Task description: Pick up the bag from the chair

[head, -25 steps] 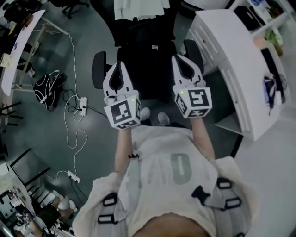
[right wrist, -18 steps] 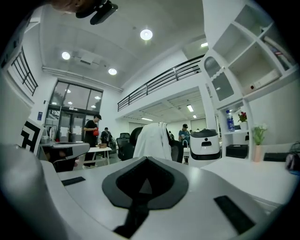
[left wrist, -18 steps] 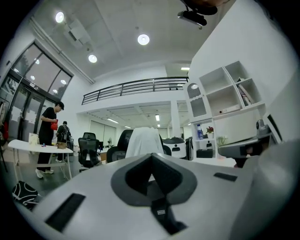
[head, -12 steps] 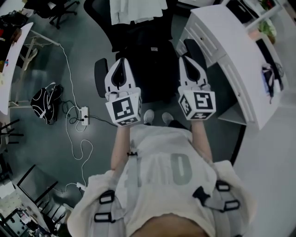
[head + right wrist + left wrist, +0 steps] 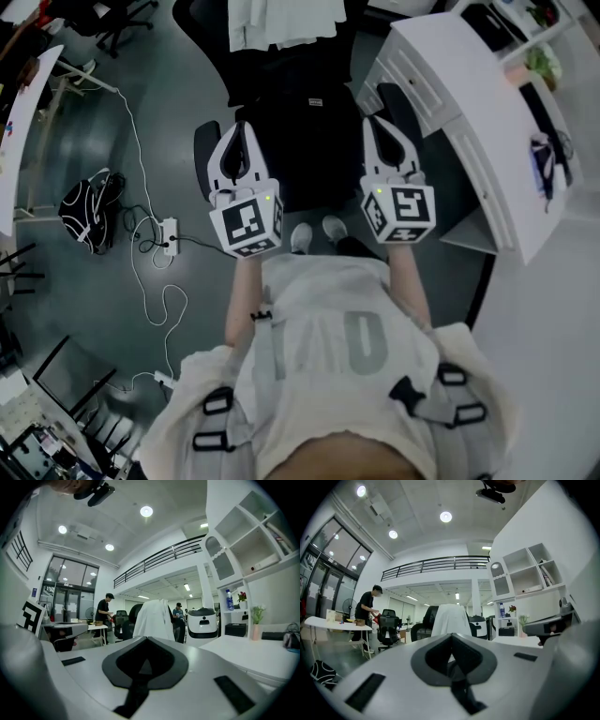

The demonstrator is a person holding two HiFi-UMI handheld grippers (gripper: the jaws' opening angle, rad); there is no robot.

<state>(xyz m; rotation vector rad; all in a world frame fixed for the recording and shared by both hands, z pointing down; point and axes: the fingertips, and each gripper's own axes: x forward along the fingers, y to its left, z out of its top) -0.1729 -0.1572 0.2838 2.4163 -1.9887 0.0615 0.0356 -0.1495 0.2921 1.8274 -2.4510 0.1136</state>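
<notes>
Black office chair (image 5: 202,155), white garment (image 5: 281,23) draped over its back. Black bag (image 5: 309,122) lies on chair seat between armrests, small white label toward seat's back edge. Bag outline hard to separate from dark seat. White tabletop (image 5: 459,84) right of chair. Second dark bag (image 5: 89,199) on floor, well left. Forearms stretched forward. Left claw (image 5: 241,131) and right claw (image 5: 374,122) level, side by side, pointing at chair, both closed, empty.

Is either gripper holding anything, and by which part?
Nothing is held: the left gripper and right gripper are both shut and empty; the bag lies on the chair.
</notes>
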